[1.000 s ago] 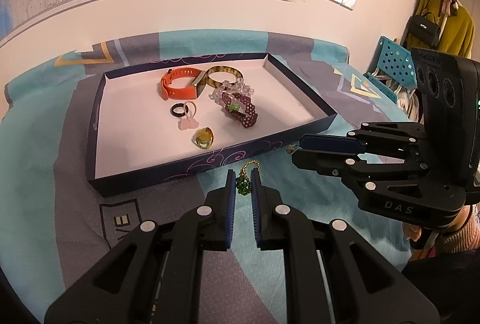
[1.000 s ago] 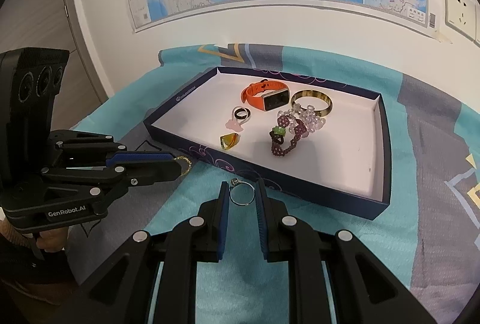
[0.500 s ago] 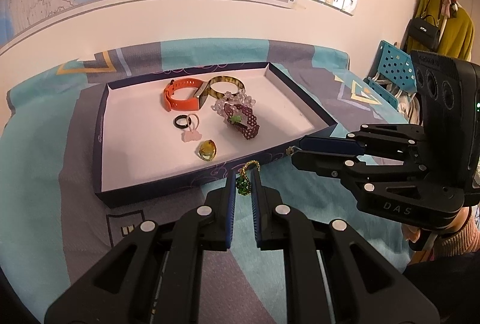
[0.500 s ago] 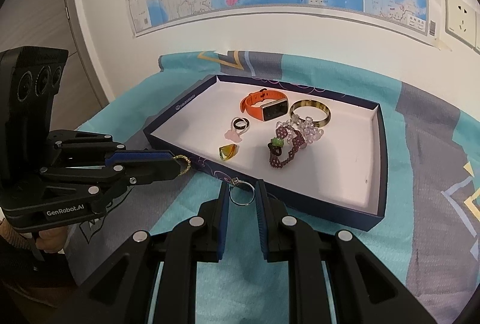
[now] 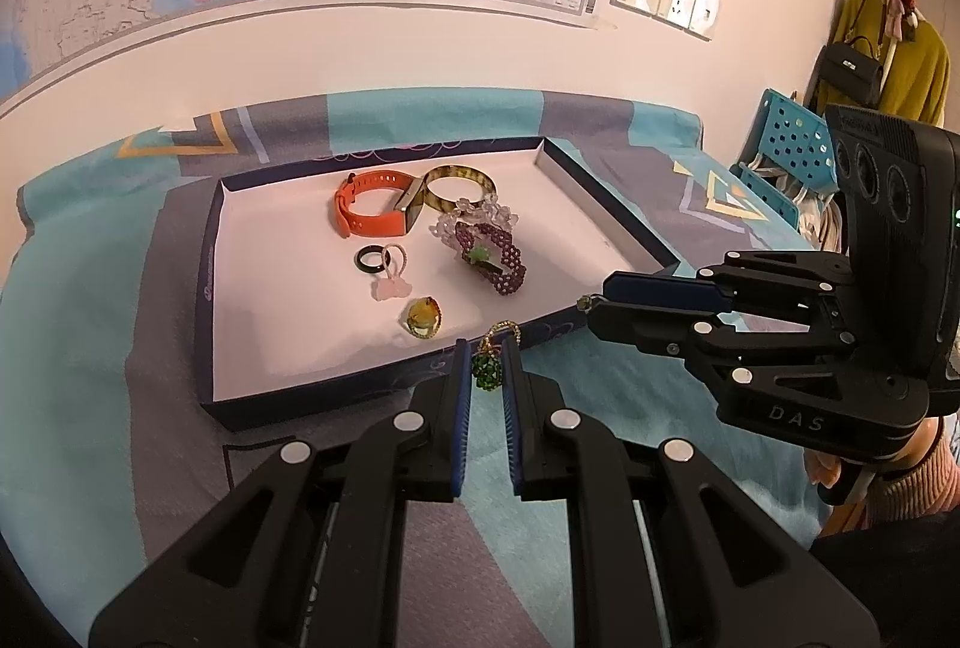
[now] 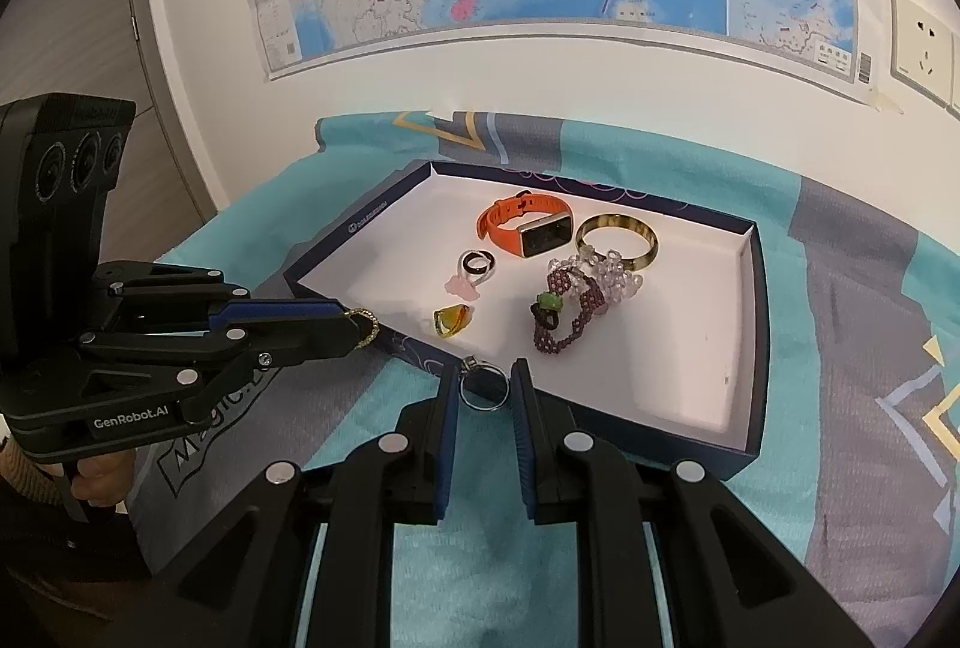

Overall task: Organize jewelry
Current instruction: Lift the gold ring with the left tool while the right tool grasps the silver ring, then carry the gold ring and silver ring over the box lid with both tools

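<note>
A green charm (image 5: 486,371) with a gold loop is pinched in the left gripper (image 5: 485,369), jaws narrow, just short of the tray (image 5: 372,387) edge. A silver ring (image 6: 483,389) is clamped in the right gripper (image 6: 485,390), also by the near wall. Watch (image 6: 528,227), bangle (image 6: 618,240) and beaded bracelets (image 6: 567,312) are sat inside the tray already.

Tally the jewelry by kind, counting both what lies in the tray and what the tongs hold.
Rings: 4 (black, pink flower, amber stone, silver in right tongs)
Bracelets: 3 (tortoiseshell bangle, clear beads, maroon beads)
Orange watch band: 1
Green pendant ring in left tongs: 1
Total: 9
</note>
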### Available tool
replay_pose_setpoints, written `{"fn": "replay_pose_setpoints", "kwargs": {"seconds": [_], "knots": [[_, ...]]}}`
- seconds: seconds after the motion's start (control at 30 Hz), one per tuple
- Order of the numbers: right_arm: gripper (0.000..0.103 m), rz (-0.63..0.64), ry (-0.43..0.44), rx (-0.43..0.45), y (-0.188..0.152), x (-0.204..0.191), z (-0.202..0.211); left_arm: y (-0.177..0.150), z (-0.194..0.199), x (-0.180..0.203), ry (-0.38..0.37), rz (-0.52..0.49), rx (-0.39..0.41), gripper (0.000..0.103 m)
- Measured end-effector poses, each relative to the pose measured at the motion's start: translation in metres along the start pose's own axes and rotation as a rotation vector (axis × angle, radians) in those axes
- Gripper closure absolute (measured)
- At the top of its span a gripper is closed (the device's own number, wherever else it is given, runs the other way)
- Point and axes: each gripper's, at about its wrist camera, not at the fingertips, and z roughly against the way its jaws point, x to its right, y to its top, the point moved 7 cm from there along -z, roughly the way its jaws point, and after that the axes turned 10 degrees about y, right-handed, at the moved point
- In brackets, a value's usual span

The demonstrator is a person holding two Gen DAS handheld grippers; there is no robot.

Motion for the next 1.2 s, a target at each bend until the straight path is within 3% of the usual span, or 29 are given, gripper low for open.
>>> {"fn": "replay_pose_setpoints", "kwargs": {"seconds": [1.2], "knots": [[0.087, 0.008, -0.005, 0.009, 0.023, 0.009, -0.012, 0.022, -0.014, -0.012, 0.02, 0.015, 0.005, 0.092]]}}
